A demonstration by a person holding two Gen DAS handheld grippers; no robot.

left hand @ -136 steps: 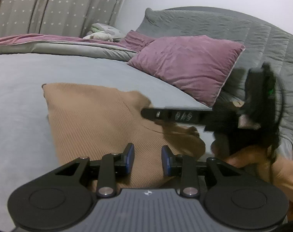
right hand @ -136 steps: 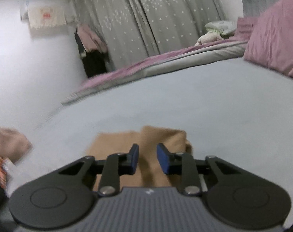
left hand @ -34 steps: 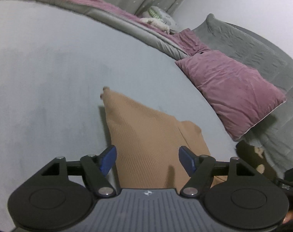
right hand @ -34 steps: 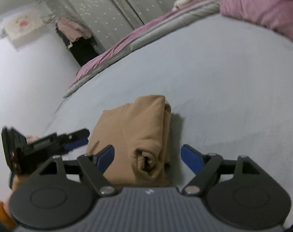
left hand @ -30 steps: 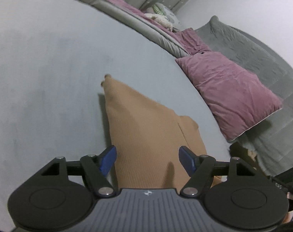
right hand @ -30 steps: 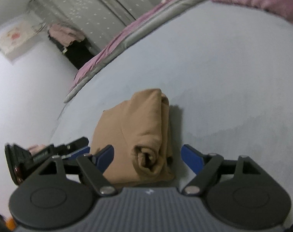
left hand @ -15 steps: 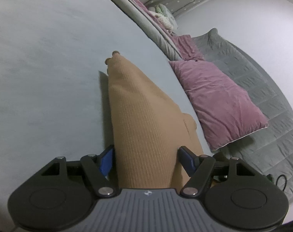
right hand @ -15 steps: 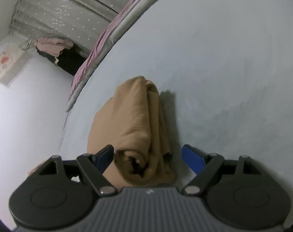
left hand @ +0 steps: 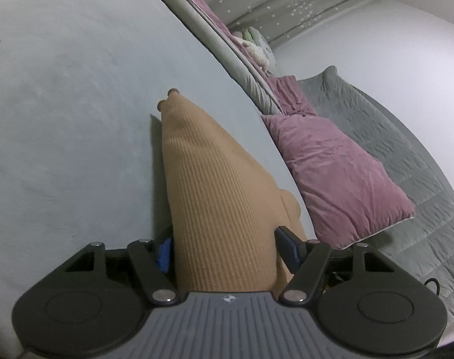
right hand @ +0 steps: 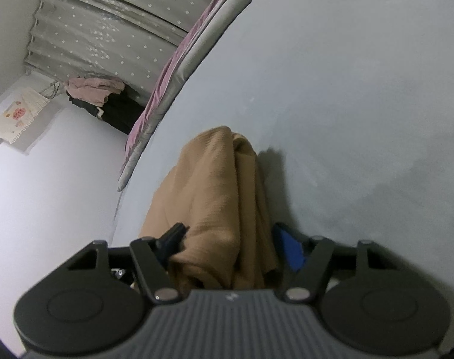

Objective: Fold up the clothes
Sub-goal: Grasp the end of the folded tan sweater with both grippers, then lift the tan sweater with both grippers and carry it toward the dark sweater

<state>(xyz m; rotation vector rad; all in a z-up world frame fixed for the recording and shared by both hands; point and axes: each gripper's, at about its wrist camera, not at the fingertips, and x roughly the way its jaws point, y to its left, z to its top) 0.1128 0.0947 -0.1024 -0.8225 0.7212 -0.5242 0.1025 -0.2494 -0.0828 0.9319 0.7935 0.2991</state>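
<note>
Now we straddle the folded sweater on the bed, both grippers wide open, holding nothing; next we pinch at 12 o'clock.

garment: tan, ribbed | your bedsheet: plain grey-blue | pillow: mauve | curtain: grey, white stars | pads: blue

Grey bed sheet, mauve pillow against quilted grey headboard, star-dotted curtains.
</note>
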